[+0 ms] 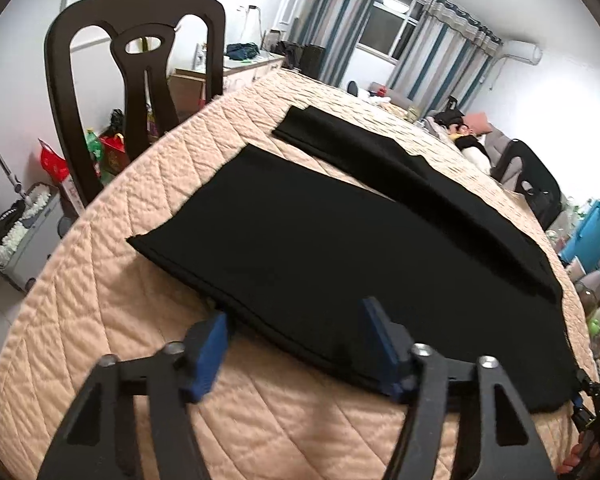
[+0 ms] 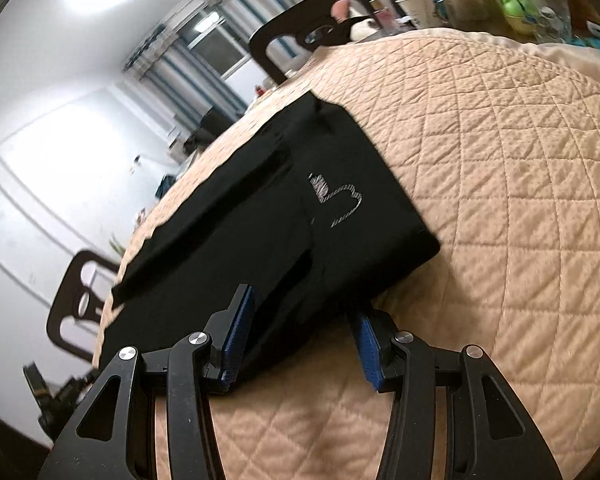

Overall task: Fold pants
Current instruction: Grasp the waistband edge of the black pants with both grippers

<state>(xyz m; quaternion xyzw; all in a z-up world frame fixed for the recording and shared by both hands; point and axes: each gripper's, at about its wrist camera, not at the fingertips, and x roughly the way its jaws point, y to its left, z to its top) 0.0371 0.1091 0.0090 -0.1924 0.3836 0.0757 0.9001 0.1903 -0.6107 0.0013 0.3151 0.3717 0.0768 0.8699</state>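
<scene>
Black pants (image 1: 320, 240) lie spread flat on a peach quilted table cover (image 1: 120, 280), both legs stretching away. My left gripper (image 1: 296, 344) is open, its blue pads on either side of the near edge of one leg. In the right wrist view the pants (image 2: 300, 208) show a white embroidered mark near the waist. My right gripper (image 2: 304, 340) is open with its jaws straddling the near waist corner of the pants. The right gripper also shows at the far right edge of the left wrist view (image 1: 592, 404).
Dark wooden chairs stand at the table edge (image 1: 136, 92) (image 2: 312, 32) (image 2: 80, 300). Cups, jars and bottles crowd the far side of the table (image 2: 480, 4). A curtained window (image 1: 388, 28) and a suitcase (image 1: 24, 232) lie beyond.
</scene>
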